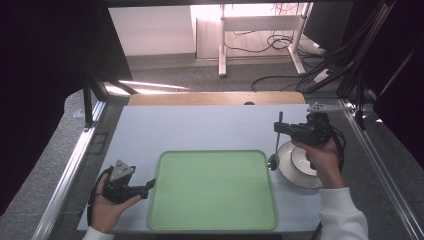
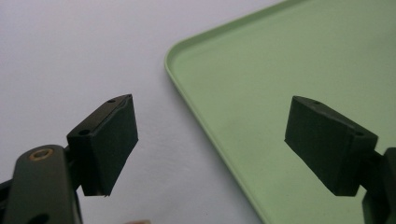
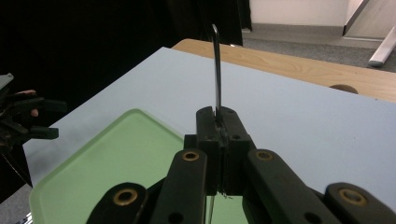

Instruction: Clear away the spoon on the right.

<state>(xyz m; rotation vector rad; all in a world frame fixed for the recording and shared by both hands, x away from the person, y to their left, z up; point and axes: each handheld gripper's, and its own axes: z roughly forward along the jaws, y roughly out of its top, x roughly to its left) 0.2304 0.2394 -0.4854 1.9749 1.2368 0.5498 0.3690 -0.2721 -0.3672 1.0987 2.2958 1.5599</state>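
Observation:
A light green tray [image 1: 212, 192] lies in the middle of the table. My right gripper [image 1: 278, 129] is shut on the thin handle of a metal spoon [image 1: 276, 145], which hangs with its round end low between the tray's right edge and a white plate [image 1: 299, 176]. In the right gripper view the handle [image 3: 215, 70] rises straight up out of the closed jaws of the right gripper [image 3: 219, 119], above the tray [image 3: 116, 158]. My left gripper [image 1: 151, 184] is open with nothing between its fingers, level at the tray's left edge. The left gripper [image 2: 219, 140] straddles the tray rim [image 2: 187, 88].
The pale blue table mat [image 1: 200, 127] ends at a wooden strip [image 1: 215, 98] at the far side. Metal frame rails [image 1: 75, 165] run along both sides of the table. Desk legs and cables [image 1: 280, 45] lie on the floor beyond.

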